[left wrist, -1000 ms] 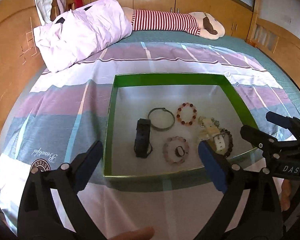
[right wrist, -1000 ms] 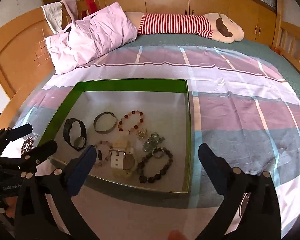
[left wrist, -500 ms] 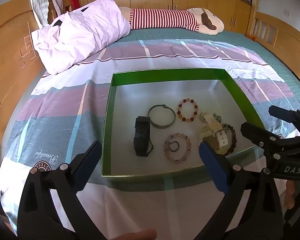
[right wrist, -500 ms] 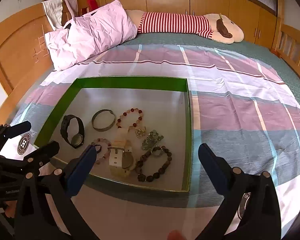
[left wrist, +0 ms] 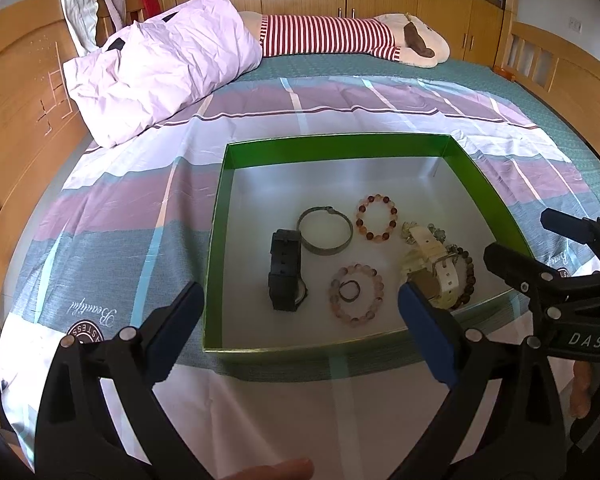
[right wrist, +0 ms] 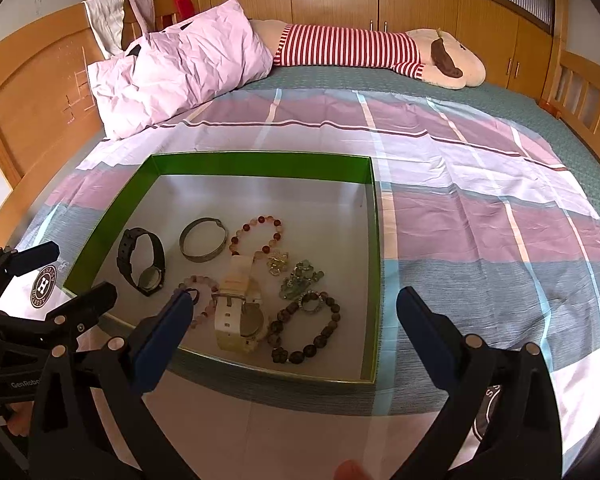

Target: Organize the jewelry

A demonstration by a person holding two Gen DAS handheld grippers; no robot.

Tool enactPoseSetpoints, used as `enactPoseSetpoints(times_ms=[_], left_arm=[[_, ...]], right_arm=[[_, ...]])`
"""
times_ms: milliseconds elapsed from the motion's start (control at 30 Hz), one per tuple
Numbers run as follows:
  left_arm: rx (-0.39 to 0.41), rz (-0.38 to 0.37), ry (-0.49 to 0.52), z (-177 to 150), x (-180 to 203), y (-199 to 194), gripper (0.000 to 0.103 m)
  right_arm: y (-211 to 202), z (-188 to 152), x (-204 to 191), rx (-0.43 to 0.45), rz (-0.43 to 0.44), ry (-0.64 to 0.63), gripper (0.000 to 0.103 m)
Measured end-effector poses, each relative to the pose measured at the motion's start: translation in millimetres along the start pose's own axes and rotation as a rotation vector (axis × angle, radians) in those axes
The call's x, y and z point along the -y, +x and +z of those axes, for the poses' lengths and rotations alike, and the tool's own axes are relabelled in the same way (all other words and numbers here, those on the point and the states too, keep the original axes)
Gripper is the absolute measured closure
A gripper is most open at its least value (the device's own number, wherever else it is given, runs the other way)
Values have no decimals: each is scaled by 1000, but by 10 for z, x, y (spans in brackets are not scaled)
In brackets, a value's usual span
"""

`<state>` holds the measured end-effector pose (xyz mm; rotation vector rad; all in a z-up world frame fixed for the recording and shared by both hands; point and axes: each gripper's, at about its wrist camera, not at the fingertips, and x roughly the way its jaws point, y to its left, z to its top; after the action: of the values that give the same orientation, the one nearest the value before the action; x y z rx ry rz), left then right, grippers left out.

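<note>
A green box (left wrist: pixel 216 240) (right wrist: pixel 374 264) lies on the bed and holds the jewelry: a black watch (left wrist: pixel 286 270) (right wrist: pixel 142 262), a metal bangle (left wrist: pixel 325 230) (right wrist: pixel 202 239), a red bead bracelet (left wrist: pixel 376 217) (right wrist: pixel 256 232), a pink bead bracelet (left wrist: pixel 356 294) around a small ring, a cream watch (left wrist: pixel 436 268) (right wrist: pixel 238 312), a dark bead bracelet (right wrist: pixel 306 332) and small charms (right wrist: pixel 300 278). My left gripper (left wrist: pixel 298 324) is open and empty above the box's near edge. My right gripper (right wrist: pixel 292 330) is open and empty over the box's near right part.
The bed has a striped sheet (right wrist: pixel 480 184). A pink pillow (left wrist: pixel 160 64) and a striped plush toy (left wrist: pixel 340 36) lie at the far end. Wooden bed rails (left wrist: pixel 12 92) stand at the left and right. Each gripper shows in the other's view.
Both grippers have drawn back and risen slightly, so the box looks a little farther off. The jewelry has not moved. Both grippers stay open.
</note>
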<state>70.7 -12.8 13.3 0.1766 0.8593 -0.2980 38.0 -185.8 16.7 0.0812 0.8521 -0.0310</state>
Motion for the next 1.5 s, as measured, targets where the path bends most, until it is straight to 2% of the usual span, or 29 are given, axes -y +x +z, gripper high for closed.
enactPoseSetpoints(times_ms=[1500], left_arm=[[-12, 25, 21, -18, 22, 29, 4]], right_arm=[[-4, -4, 9, 2, -4, -10, 1]])
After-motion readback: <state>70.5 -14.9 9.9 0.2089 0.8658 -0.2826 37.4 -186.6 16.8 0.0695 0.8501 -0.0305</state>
